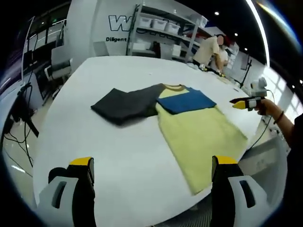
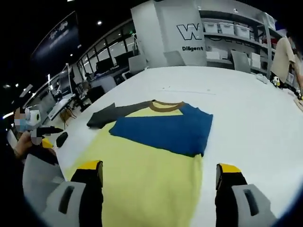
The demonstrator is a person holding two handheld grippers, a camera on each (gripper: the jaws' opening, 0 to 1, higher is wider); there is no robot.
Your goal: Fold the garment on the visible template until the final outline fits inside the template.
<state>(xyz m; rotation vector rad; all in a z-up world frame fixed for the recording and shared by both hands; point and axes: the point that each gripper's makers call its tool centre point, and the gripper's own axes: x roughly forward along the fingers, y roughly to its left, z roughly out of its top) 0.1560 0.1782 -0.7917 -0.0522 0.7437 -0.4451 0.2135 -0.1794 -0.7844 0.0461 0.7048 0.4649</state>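
A T-shirt (image 1: 201, 137) lies flat on the white table (image 1: 94, 142). Its body is yellow, its collar (image 1: 173, 87) brown. The blue sleeve (image 1: 187, 100) is folded across the chest, and the dark grey sleeve (image 1: 125, 105) spreads out to the left. My left gripper (image 1: 153, 163) is open above bare table, short of the shirt. A hand holds my right gripper (image 1: 246, 103) off the table's right edge. In the right gripper view, the right gripper (image 2: 158, 166) is open over the yellow body (image 2: 147, 175), with the blue sleeve (image 2: 165, 130) and grey sleeve (image 2: 106, 116) beyond. The left gripper (image 2: 47, 130) hangs at the left edge.
Shelves with white bins (image 1: 158, 26) stand behind the table. A person in a beige shirt (image 1: 208, 49) works at the back right. A chair (image 1: 59, 64) and cables (image 1: 19, 142) are left of the table. The table's near edge (image 1: 180, 213) runs close under my left jaws.
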